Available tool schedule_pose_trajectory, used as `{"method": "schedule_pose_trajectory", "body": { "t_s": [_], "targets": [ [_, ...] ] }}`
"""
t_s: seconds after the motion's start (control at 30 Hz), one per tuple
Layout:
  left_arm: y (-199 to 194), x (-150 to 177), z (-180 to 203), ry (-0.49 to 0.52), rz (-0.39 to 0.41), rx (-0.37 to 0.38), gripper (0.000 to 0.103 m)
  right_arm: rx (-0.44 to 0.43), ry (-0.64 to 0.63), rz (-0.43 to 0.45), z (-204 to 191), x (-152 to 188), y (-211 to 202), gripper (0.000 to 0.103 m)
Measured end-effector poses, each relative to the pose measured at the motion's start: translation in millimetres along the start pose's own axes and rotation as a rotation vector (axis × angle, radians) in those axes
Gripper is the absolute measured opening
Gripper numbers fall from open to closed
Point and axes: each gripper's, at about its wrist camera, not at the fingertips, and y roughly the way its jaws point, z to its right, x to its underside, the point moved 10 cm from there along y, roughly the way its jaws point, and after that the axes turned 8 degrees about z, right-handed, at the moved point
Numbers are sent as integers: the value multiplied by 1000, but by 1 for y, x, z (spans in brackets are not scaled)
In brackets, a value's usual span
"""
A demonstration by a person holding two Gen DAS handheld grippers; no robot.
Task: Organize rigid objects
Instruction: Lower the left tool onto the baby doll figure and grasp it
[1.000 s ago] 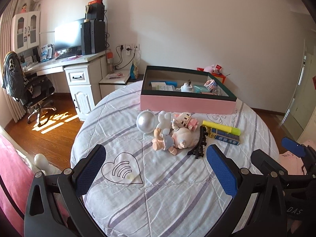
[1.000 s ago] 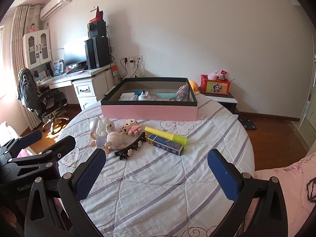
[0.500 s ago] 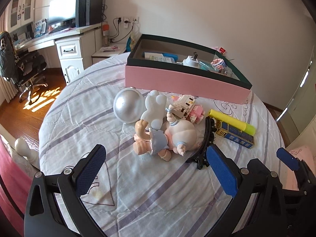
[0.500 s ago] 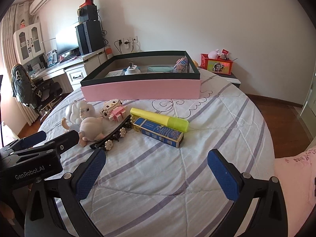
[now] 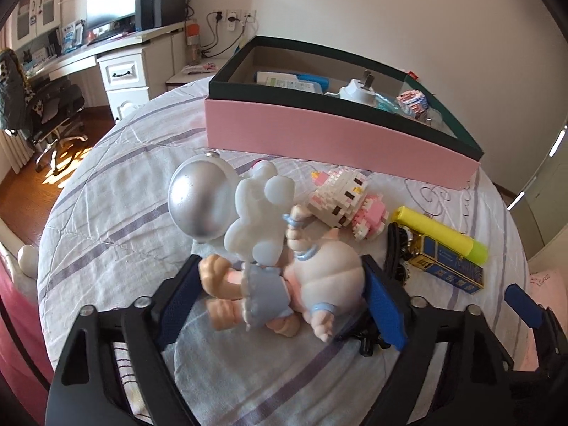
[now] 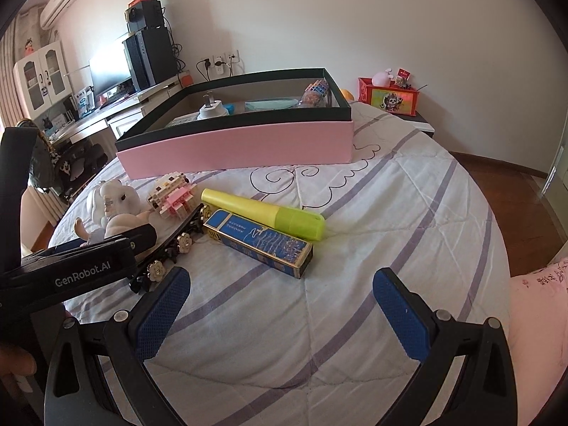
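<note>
A baby doll [image 5: 312, 284] with a white curly wig lies on the bed. My left gripper [image 5: 280, 298] is open with its fingers on either side of the doll. A silver ball [image 5: 200, 202], a block toy [image 5: 346, 202], a black hair clip [image 5: 394, 248], a yellow tube [image 5: 440, 234] and a blue box [image 5: 451, 269] lie beside it. My right gripper [image 6: 280, 312] is open and empty above the bedspread, just short of the blue box [image 6: 259, 245] and yellow tube [image 6: 262, 213]. The pink box [image 6: 238, 149] with a dark rim stands behind.
The pink box [image 5: 337, 138] holds a charger, packets and a small cube. The bed edge falls to a wood floor [image 6: 507, 174] on the right. A desk [image 5: 106, 53] and chair stand far left. A red box [image 6: 390, 96] sits on a bedside table.
Both grippers moved forward and down toward the toys. My left gripper's fingers now straddle the doll. The right gripper has come closer to the blue box.
</note>
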Motion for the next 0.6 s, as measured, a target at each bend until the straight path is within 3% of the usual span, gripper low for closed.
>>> {"method": "schedule_pose_trajectory", "body": {
  "t_s": [0.23, 0.6],
  "targets": [
    [-24, 7, -16, 18, 19, -1, 81, 34, -21, 2, -5, -1, -4, 103],
    [-55, -2, -72, 5, 83, -59, 81, 16, -152, 22, -61, -21, 9, 103]
  ]
}}
